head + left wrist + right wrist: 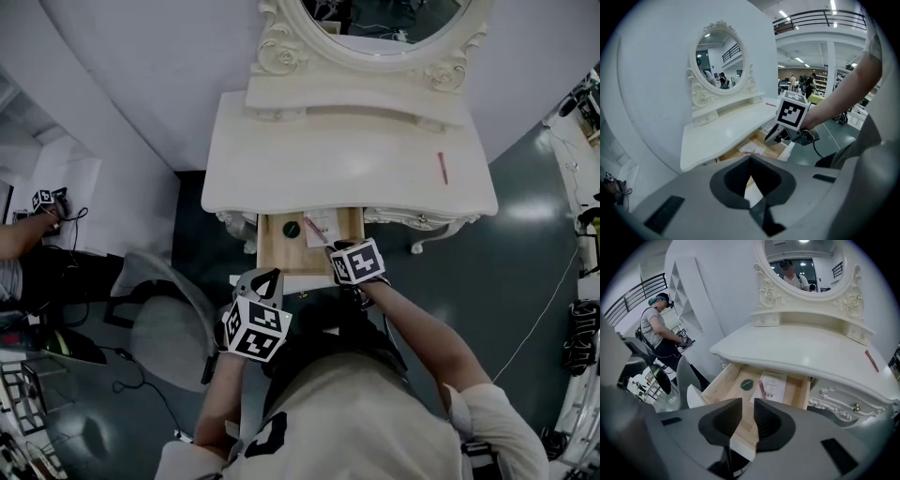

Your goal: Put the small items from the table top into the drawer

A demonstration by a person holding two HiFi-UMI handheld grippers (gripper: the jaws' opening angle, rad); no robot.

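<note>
A white vanity table (375, 159) has its middle drawer (272, 246) pulled out. Inside the drawer lie a dark green round disc (746, 384), a white printed card (773, 386) and a pink pen (761, 389) across the card's left edge. A red pen (442, 168) lies on the table top at the right, also seen in the right gripper view (871, 360). My right gripper (337, 249) hovers over the drawer's front; its jaws stand apart with nothing between them (747, 409). My left gripper (265, 281) hangs lower, near my body, shut and empty (751, 163).
An oval mirror (380, 23) in a carved frame stands at the table's back. A grey chair (169, 328) sits to the left of the drawer. Another person (658, 331) with grippers stands further left. Cables and gear line the floor at the right.
</note>
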